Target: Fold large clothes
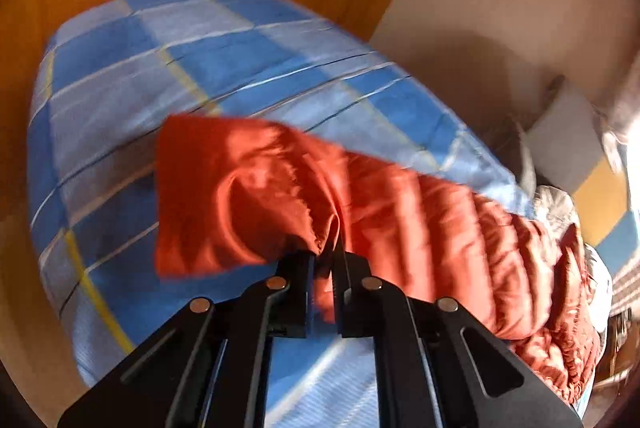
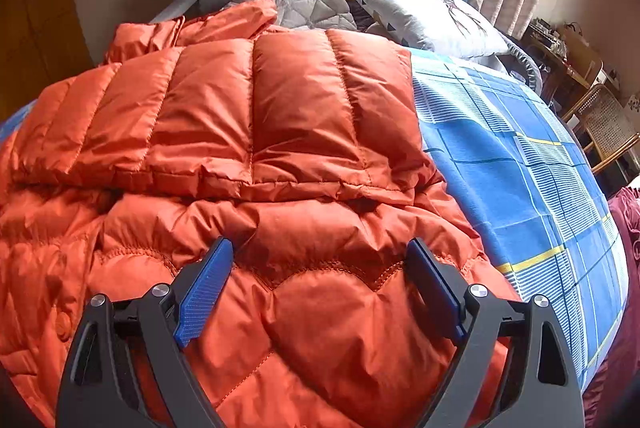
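Left gripper (image 1: 325, 260) jaws clamped on a thin pinch of the orange puffer jacket (image 2: 256, 156), which lies on the bed (image 2: 520, 164). Right gripper (image 2: 320, 284) jaws wide open above it, gripping nothing. Risk: slick fabric slips out mid-fold, bulky padding springs back.

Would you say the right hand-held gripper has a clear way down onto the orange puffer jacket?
Probably yes: the right hand-held gripper hangs open right over the orange puffer jacket, with nothing between them.
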`<state>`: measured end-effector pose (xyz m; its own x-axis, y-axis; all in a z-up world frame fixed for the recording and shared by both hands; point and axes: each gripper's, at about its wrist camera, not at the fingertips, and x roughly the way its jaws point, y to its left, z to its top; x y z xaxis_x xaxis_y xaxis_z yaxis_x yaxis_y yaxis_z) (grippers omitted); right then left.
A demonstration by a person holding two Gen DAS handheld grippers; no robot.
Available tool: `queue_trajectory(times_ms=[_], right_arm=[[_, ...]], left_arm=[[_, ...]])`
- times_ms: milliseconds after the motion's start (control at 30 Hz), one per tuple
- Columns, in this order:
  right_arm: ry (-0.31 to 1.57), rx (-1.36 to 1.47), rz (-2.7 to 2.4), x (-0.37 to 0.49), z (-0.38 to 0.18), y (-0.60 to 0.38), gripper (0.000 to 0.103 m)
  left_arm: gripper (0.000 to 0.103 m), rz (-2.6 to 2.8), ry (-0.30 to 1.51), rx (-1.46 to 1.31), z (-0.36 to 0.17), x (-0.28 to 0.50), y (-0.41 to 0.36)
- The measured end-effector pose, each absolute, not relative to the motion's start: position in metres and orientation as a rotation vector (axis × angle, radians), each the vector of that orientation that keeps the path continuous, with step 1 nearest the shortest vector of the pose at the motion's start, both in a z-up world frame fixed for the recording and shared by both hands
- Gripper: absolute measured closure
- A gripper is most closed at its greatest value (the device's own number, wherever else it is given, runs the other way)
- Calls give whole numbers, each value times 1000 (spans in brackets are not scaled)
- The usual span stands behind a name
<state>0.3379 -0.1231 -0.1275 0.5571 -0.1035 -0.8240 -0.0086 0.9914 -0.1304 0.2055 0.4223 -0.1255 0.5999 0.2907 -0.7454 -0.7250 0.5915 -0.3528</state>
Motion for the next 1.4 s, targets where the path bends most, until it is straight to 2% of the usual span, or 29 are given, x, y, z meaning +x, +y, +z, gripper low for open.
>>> queue_trajectory(times_ms=[233,433,633,900,1000,1067,1367,1400], right_arm=[[982,-130,-58,340,-130,-120,15],[986,-132,-61,340,-131,-120,15],[992,-117,-56,339,-135,-123,15],[999,-98,-49,339,-139,-127,15],[1002,-98,-49,340,-139,-127,15],[1001,-100,-50,340,-138,-127,15],[1003,-66,-43,337,-127,-129,15],[993,-46,-36,336,-123,-130,18]], left_arm=[[98,459,672,-568,-93,261,371],[98,217,693,-416,-77,312,283],[98,29,730,-294,-78,337,194],[97,-67,795,-218,-98,341,133],[87,-78,796,-211,-100,336,131],[67,-106,793,-222,-98,333,130],[57,-107,766,-211,-88,312,139],[57,-101,765,-215,-88,309,141]])
